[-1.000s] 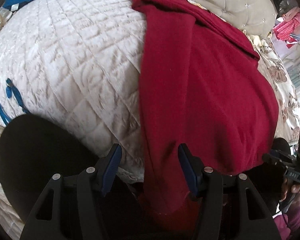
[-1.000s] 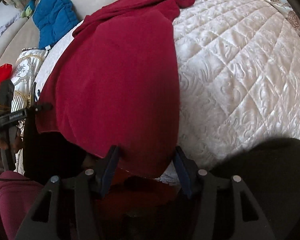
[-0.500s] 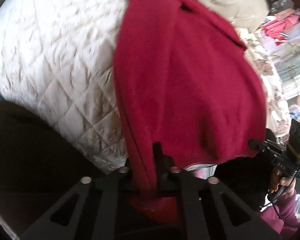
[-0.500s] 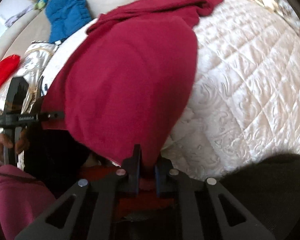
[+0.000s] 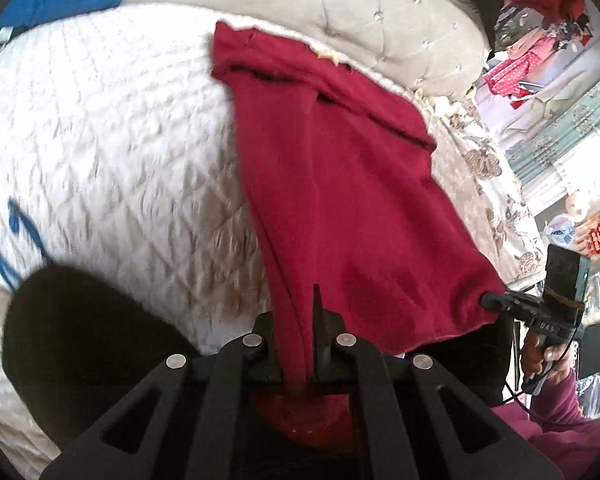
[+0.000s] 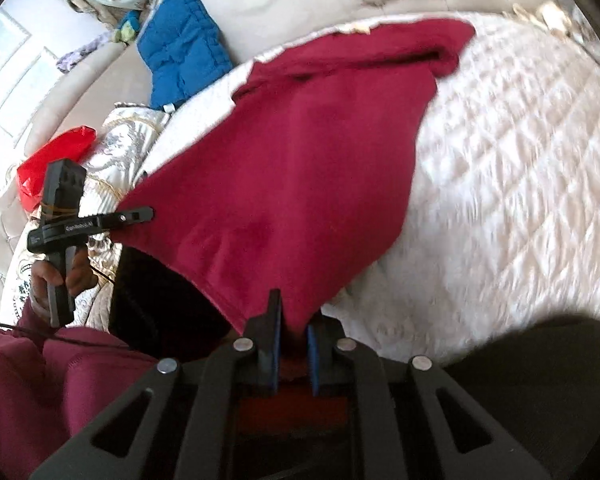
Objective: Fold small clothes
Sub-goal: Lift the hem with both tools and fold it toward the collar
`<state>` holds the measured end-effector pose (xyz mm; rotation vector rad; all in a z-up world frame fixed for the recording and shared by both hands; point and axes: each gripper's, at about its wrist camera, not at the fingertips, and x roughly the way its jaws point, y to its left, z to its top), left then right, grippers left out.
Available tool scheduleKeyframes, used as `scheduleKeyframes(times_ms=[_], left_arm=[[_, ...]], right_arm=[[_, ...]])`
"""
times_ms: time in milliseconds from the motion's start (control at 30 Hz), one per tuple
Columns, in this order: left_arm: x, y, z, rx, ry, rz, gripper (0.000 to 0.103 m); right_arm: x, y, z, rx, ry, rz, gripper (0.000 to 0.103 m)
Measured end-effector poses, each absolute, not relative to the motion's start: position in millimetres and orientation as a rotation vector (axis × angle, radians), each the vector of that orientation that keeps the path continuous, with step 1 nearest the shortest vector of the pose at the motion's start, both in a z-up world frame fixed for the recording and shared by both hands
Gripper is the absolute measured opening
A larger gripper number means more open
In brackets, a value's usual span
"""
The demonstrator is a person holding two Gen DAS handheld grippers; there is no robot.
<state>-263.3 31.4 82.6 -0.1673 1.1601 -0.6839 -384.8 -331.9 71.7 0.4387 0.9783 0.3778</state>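
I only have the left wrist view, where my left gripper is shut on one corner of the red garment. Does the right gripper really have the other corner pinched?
Observer: Yes. In the right wrist view the right gripper is shut on the red garment, with the cloth squeezed between its blue pads.
Operator: Is there anything out past my left gripper that I can't see?
Observer: Yes. A red plastic bag lies beside the floral pillow, beyond the left gripper.
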Motion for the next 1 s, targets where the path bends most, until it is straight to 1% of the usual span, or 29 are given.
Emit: scheduleKeyframes(times_ms=[133, 233, 367, 500, 667, 900, 933, 967, 1000], left_arm=[[-233.6, 21.7, 110.4, -0.203, 1.077, -0.699, 0.000], [-205.4, 13.1, 129.3, -0.229, 1.020, -0.702, 0.000], [-156.9, -14.4, 154.7, -0.209, 0.915, -0.683, 0.000], [-102.3, -37.6, 160.9, -0.228, 0.887, -0.650, 0.000], [-29.1, -76.9, 137.0, -0.209, 0.927, -0.589, 0.000], [42.8, -97.4, 91.4, -0.231, 1.014, -0.566, 0.000], [46.5, -97.7, 88.0, -0.240, 1.025, -0.572, 0.000], [52.9, -98.3, 83.3, -0.252, 1.041, -0.581, 0.000], [60.5, -97.8, 78.1, -0.270, 1.068, -0.592, 0.000]], right_arm=[[-362.9, -357.6, 114.1, 0.448, 0.844, 0.365, 0.010], [-336.2, -373.5, 135.1, 0.449, 0.761, 0.337, 0.010], [-286.9, -391.9, 152.3, 0.457, 0.690, 0.275, 0.010], [-229.3, -407.2, 157.7, 0.468, 0.668, 0.177, 0.010], [-158.4, -432.3, 143.9, 0.479, 0.692, 0.076, 0.010], [-78.9, -461.1, 91.3, 0.521, 0.778, -0.005, 0.011], [-68.3, -465.4, 82.4, 0.533, 0.789, -0.016, 0.013], [-62.8, -467.5, 77.7, 0.541, 0.801, -0.024, 0.016], [-57.6, -472.6, 72.6, 0.566, 0.818, -0.031, 0.017]])
